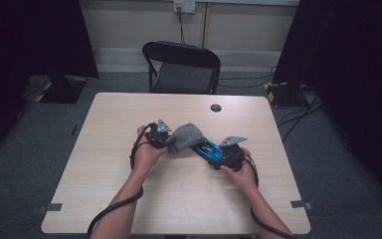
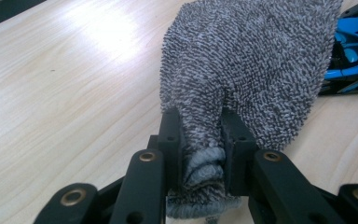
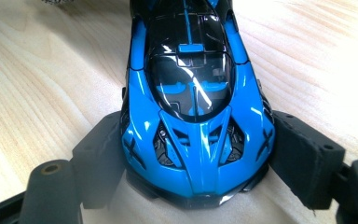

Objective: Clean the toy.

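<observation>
Cloth (image 2: 247,60), soft and limp, was pinched tight in the left gripper (image 2: 200,140); at its 3 o'clock, the right gripper (image 3: 198,158) clamped wide on the hard, glossy, slippery toy car (image 3: 196,102).

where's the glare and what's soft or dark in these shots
Right gripper view: white streaks glare on the blue toy car windshield, and the near jaws blur. Left gripper view: a bright patch washes out the table at top, while the grey cloth stays sharp. High view: dim, with black corners.
</observation>
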Demonstrator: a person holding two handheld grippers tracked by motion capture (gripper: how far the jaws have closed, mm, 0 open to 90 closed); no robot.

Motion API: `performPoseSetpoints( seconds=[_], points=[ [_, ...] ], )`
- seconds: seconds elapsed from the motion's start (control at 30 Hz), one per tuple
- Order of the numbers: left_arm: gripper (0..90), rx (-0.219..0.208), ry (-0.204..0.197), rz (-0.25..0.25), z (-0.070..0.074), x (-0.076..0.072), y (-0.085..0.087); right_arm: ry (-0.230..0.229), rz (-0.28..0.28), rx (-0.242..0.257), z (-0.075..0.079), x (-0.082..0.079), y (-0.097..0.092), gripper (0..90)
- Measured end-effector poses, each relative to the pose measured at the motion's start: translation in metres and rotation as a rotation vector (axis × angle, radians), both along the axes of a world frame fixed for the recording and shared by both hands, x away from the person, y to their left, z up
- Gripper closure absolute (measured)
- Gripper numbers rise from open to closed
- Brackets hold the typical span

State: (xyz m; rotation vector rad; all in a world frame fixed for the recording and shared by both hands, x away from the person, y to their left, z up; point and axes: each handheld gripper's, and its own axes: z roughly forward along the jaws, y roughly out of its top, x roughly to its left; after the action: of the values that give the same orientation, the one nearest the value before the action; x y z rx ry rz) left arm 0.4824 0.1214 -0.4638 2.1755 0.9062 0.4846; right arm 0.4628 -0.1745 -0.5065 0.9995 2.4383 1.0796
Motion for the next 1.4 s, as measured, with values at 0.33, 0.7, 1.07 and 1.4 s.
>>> performPoseSetpoints(
  seconds=[0.33,0.7,1.07,1.4],
  points=[
    [73.2,-0.005,0.006,0.025,-0.002,0.000,0.013,0.000,0.000,0.000,0.000,0.000,0.000,23.5],
    [73.3,-0.015,-0.003,0.061,0.001,-0.005,0.033,0.000,0.000,0.000,0.000,0.000,0.000,23.4],
    [73.2,-0.012,-0.002,0.079,-0.002,-0.019,0.057,0.000,0.001,0.000,0.000,0.000,0.000,23.3],
    [73.2,-0.043,0.000,0.082,0.000,-0.036,0.082,0.006,0.006,-0.003,0.000,0.001,0.000,18.7]
  ],
)
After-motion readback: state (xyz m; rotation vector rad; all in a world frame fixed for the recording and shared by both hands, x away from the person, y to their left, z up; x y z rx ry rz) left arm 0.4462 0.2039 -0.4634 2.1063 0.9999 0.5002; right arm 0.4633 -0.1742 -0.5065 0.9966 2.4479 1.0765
